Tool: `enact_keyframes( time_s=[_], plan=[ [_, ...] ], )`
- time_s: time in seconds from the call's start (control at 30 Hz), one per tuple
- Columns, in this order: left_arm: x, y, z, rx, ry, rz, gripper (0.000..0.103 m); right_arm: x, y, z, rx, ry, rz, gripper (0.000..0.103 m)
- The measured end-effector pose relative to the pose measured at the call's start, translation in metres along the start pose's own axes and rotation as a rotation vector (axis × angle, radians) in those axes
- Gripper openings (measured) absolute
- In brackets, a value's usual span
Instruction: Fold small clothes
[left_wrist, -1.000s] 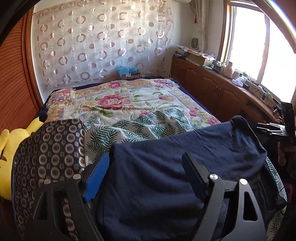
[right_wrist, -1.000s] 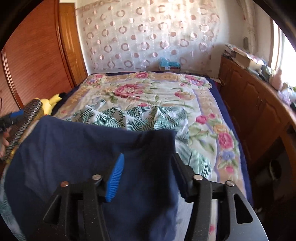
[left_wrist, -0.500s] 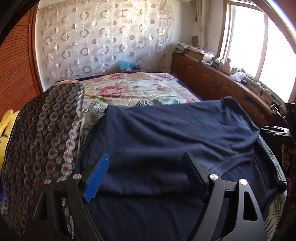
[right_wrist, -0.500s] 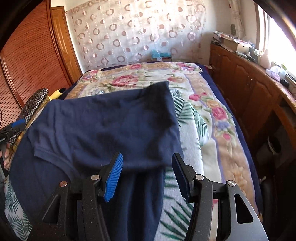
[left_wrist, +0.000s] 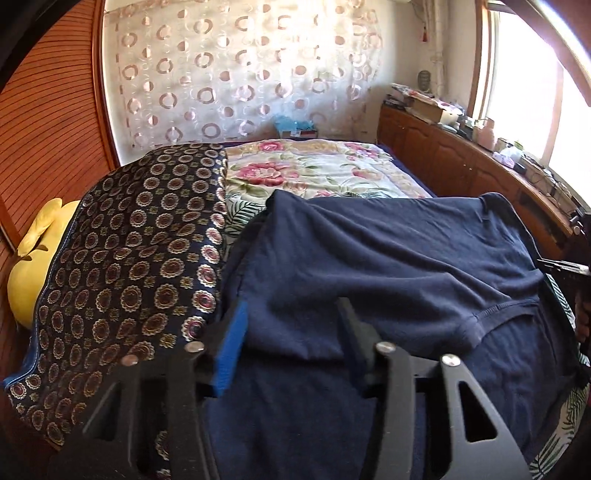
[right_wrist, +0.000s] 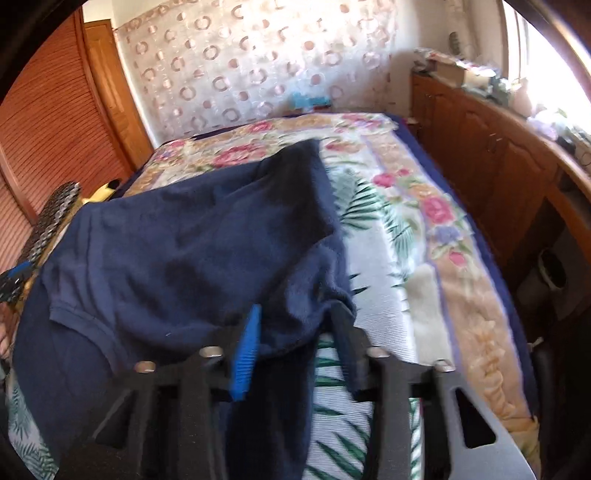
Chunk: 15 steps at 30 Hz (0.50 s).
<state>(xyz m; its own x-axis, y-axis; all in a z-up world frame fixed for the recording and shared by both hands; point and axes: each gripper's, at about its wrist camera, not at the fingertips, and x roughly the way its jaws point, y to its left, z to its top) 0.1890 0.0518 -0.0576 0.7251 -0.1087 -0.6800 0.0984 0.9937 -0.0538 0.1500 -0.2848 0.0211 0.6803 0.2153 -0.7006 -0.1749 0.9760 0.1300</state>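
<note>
Navy-blue cloth is filling the near part of both views: a navy T-shirt (left_wrist: 388, 266) is lying spread across the near end of the bed (left_wrist: 314, 173), with one layer doubled back over another so that a hemmed edge is showing. The left gripper (left_wrist: 291, 343) is hovering low over the shirt's near left part, its fingers standing apart with cloth lying between them and nothing pinched. The right gripper (right_wrist: 295, 350) is hanging over the shirt's near right edge, its fingers likewise spread; a bunched fold of the navy T-shirt (right_wrist: 192, 258) is sitting between them, though whether they are touching it cannot be told from this blurred view. A dark patterned cloth (left_wrist: 129, 266) with round medallions is lying along the bed's left edge, just beside the shirt. A yellow plush toy (left_wrist: 33, 258) is resting beyond that cloth, at the bed's left side. A floral quilt (right_wrist: 406, 206) is covering the bed, bare toward its right edge and far end.
</note>
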Motion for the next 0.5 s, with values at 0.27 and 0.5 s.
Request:
enact_keyframes(
  time_s=[0.27,0.5],
  plan=[
    [0.022,-0.003,-0.004,0.055,0.084,0.106,0.041,0.001,-0.003,-0.006,-0.012,-0.013,0.002,0.025],
    [0.043,-0.01,-0.007,0.094,0.151,0.161,0.041,-0.001,-0.005,-0.004,-0.007,-0.012,0.009,0.025]
  ],
)
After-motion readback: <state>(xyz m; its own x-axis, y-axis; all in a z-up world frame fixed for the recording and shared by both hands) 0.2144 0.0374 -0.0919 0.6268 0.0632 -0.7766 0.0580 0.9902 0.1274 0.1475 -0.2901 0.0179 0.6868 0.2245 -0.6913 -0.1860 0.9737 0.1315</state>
